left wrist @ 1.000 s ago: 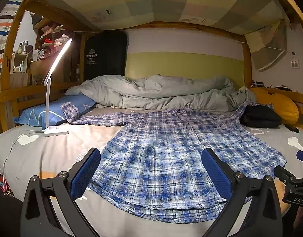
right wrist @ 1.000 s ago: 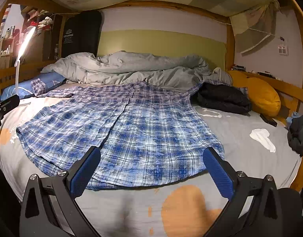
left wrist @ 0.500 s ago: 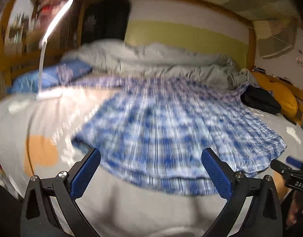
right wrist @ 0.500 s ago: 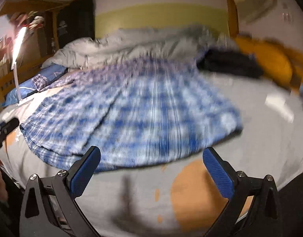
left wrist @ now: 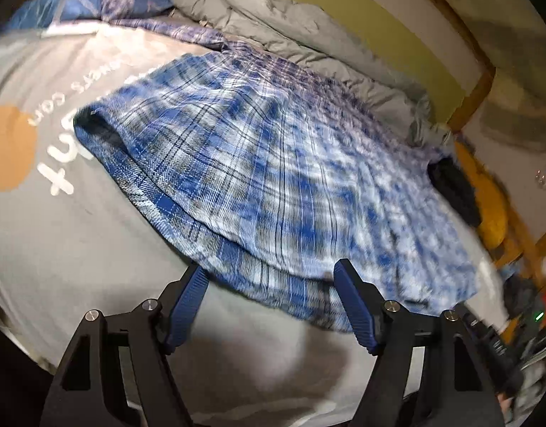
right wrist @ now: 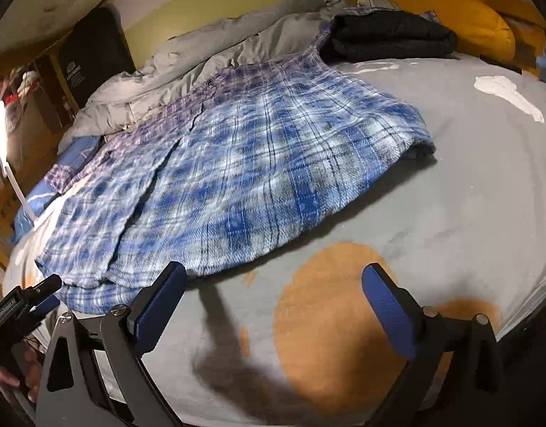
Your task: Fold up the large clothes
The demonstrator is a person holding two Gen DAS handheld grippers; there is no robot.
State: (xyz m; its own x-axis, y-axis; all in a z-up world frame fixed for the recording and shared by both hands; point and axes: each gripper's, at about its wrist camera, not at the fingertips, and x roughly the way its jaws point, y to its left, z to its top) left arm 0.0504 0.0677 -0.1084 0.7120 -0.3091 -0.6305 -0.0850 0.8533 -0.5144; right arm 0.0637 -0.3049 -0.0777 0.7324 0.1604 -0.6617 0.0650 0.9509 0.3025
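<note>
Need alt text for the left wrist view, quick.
A blue plaid shirt lies spread on a grey bedsheet, its near hem between the closing left tongs, not yet pinched. A rumpled grey duvet lies behind it.

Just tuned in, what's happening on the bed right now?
A person is working two handheld grippers over a blue plaid shirt spread flat on the bed. The left gripper is closing at the shirt's hem, not pinching it yet. The right gripper is open over bare sheet. Nothing is folded yet.

White letters "tu" and "can" on grey bedsheet (left wrist: 77, 235).
</note>
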